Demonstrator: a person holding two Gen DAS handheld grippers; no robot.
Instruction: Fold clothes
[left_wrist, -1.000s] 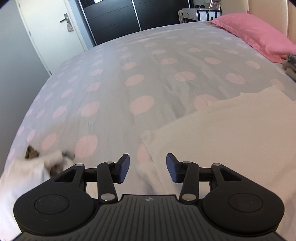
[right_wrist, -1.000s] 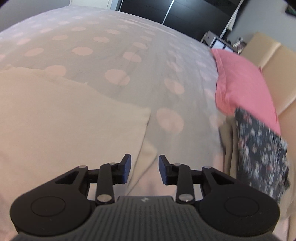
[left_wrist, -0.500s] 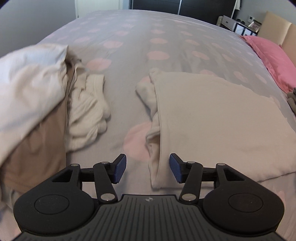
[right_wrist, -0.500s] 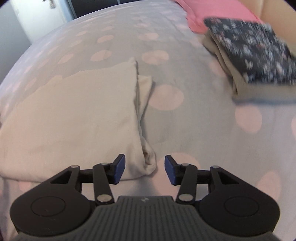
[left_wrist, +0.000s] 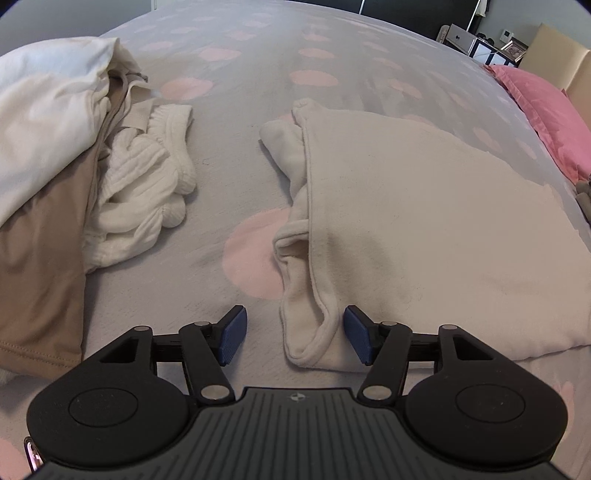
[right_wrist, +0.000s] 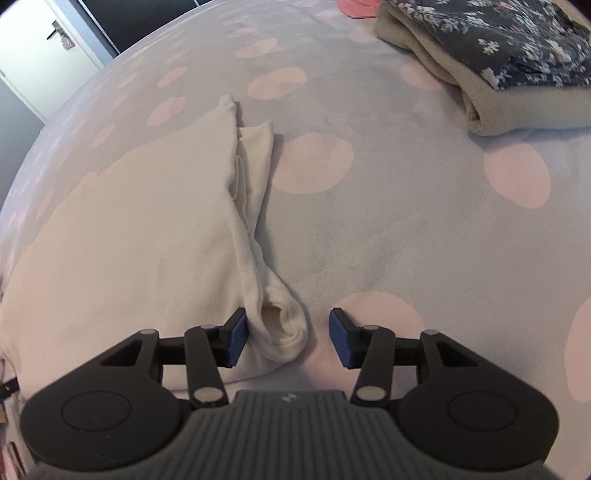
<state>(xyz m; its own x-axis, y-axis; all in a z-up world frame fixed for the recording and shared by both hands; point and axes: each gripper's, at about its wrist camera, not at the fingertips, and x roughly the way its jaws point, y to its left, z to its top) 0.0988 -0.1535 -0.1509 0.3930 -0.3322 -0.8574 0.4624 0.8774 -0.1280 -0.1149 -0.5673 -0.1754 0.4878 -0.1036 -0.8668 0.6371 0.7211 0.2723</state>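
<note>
Cream garment (left_wrist: 424, 229), partly folded, lies flat on grey bedspread (left_wrist: 229, 155) w/ pink dots. Left gripper (left_wrist: 294, 336) hangs over its near left corner, jaws opening, cuff edge between the pads but not pinched. Right gripper (right_wrist: 283, 339) sits at the near right corner, jaws spread, sleeve end between them, left pad just beside the fabric. Pile of unfolded clothes (left_wrist: 74, 166) at 10 o'clock in left view; folded stack (right_wrist: 498, 62) at 1 o'clock in right view.

Cream garment (left_wrist: 424, 221) on grey, pink-dotted bedspread (left_wrist: 258, 66); dark floral fabric (right_wrist: 517, 40).
</note>
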